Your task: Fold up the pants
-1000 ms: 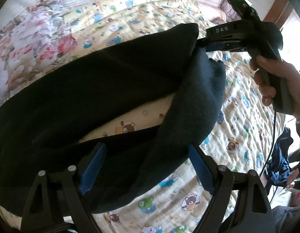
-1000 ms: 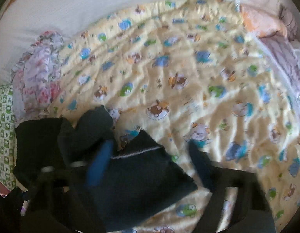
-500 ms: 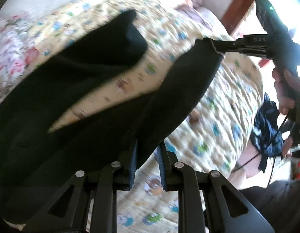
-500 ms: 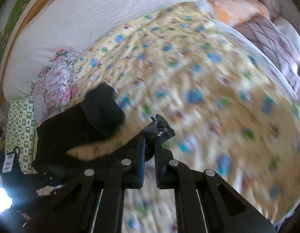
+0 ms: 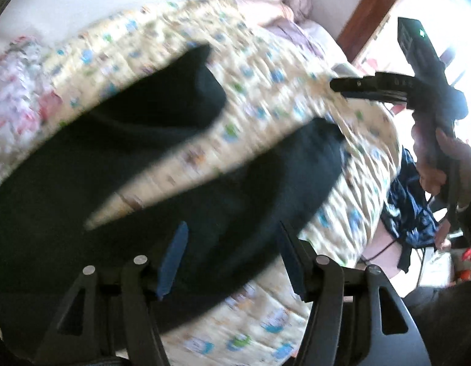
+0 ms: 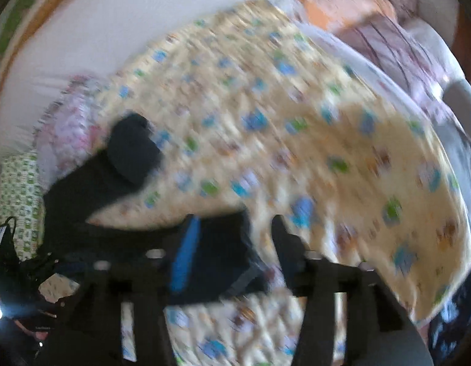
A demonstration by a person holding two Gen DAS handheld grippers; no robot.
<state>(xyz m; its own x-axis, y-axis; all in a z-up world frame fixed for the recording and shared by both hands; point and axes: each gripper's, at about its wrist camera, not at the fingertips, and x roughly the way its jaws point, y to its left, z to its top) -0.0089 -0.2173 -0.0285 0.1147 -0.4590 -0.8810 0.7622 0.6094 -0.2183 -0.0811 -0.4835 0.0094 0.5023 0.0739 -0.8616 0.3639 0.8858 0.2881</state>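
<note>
Dark navy pants (image 5: 119, 164) lie spread on a yellow cartoon-print quilt (image 5: 265, 70), the two legs apart in a V. My left gripper (image 5: 232, 250) is open above the near leg, holding nothing. My right gripper (image 6: 235, 238) is open over the near leg's end (image 6: 217, 253); it also shows in the left wrist view (image 5: 339, 87), lifted above the leg end. The far leg (image 6: 131, 146) lies at the left in the right wrist view. Both views are blurred.
A floral pillow (image 5: 19, 85) lies at the left of the bed. A pink-purple blanket (image 6: 397, 39) lies at the far right. A dark blue garment (image 5: 409, 201) hangs off the right side of the bed. A white wall (image 6: 113, 30) runs behind.
Both grippers were shut on the near leg half a second ago and are now open. The leg has dropped onto the quilt. The right gripper has lifted clear.
</note>
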